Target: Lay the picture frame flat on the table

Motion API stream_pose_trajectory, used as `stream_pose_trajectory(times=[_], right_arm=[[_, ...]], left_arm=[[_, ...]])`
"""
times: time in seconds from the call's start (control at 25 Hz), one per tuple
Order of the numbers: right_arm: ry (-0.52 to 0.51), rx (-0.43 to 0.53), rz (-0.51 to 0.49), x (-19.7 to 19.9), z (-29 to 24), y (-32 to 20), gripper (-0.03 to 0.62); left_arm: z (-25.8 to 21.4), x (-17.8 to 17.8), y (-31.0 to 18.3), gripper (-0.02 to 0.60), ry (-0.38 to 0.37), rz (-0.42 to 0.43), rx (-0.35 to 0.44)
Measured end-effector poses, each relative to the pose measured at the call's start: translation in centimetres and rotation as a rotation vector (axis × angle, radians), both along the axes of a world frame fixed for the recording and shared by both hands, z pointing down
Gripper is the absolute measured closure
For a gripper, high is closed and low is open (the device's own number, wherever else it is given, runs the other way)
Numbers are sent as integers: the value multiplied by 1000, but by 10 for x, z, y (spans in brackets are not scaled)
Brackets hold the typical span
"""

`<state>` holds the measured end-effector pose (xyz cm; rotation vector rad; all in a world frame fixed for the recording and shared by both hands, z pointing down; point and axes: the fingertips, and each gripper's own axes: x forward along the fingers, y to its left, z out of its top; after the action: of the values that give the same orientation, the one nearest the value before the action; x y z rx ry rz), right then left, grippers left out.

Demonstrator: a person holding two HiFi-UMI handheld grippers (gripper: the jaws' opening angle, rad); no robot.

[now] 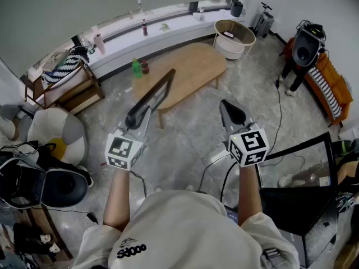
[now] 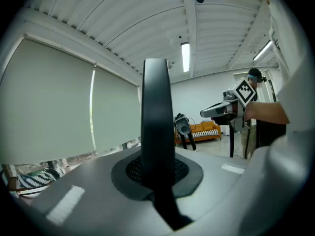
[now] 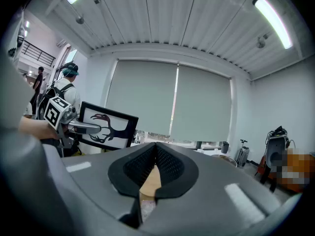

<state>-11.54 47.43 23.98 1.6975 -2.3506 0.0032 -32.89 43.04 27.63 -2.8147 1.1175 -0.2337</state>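
Observation:
The black picture frame (image 1: 157, 91) is held up in the air, edge-on in the head view, above the near end of the oval wooden table (image 1: 190, 66). My left gripper (image 1: 134, 118) is shut on the frame's lower edge. In the left gripper view the frame's dark edge (image 2: 156, 127) stands upright between the jaws. From the right gripper view the frame (image 3: 109, 127) shows a dark bird-like drawing on white. My right gripper (image 1: 231, 110) hovers to the right of the frame, shut and empty; its closed pads (image 3: 170, 163) show only a sliver of table behind.
A round white basket (image 1: 233, 38) stands past the table's far end. Two bottles (image 1: 137, 67) sit by its left side. A wooden shelf (image 1: 61, 86) and a round chair (image 1: 53, 136) are at the left; a speaker on a stand (image 1: 305, 46) and an orange sofa (image 1: 331, 88) at the right.

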Motion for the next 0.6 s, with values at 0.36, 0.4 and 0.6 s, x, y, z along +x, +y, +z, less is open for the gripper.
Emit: stream_pose_trajectory(times=[0.36, 0.4, 0.6], right_arm=[[-45, 26, 22, 35, -1, -4, 591], [-59, 34, 25, 40, -1, -5, 591], [-89, 33, 12, 59, 2, -5, 591]], left_arm=[[-1, 29, -1, 561, -5, -8, 9], [0, 33, 0, 561, -7, -9, 9], [5, 48, 0, 561, -15, -26, 4]])
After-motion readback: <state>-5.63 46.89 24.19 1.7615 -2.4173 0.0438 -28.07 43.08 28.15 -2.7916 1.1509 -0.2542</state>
